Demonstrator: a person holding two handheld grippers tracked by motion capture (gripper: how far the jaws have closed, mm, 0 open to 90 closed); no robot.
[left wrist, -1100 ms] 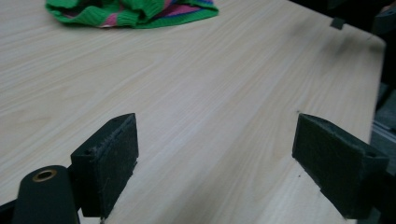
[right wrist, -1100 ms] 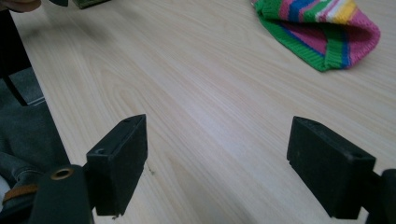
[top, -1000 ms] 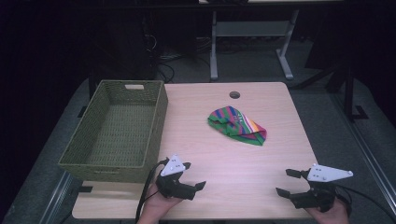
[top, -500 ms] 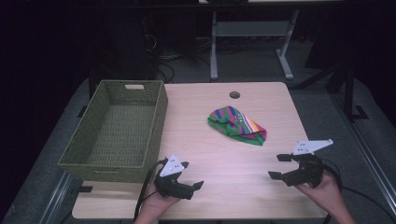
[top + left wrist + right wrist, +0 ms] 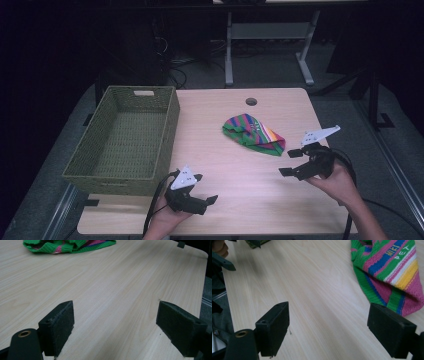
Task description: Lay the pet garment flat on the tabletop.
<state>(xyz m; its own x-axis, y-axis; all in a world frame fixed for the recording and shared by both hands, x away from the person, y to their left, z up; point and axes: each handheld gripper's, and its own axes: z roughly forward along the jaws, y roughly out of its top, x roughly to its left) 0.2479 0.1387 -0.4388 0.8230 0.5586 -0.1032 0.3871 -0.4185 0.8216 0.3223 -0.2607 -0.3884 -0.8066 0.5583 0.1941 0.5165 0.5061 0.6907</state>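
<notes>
Since the earlier frames the right gripper (image 5: pixel 292 162) has been raised and carried toward the striped knit garment (image 5: pixel 253 134), jaws spread wide and empty. Nothing is grasped yet: the garment is left crumpled mid-counter (image 5: pixel 240 175), apart from the empty wicker basket (image 5: pixel 125 137), while the left gripper (image 5: pixel 207 192) is held open near the front edge.

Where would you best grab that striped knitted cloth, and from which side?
Probably at the near right corner of the striped knitted cloth, where its folded layers taper to a narrow tip. The right gripper, jaws open, sits just beside that end, so coming in low from the table's right edge looks easiest. The cloth lies flat and limp, so one jaw would have to slide under the fold.
</notes>
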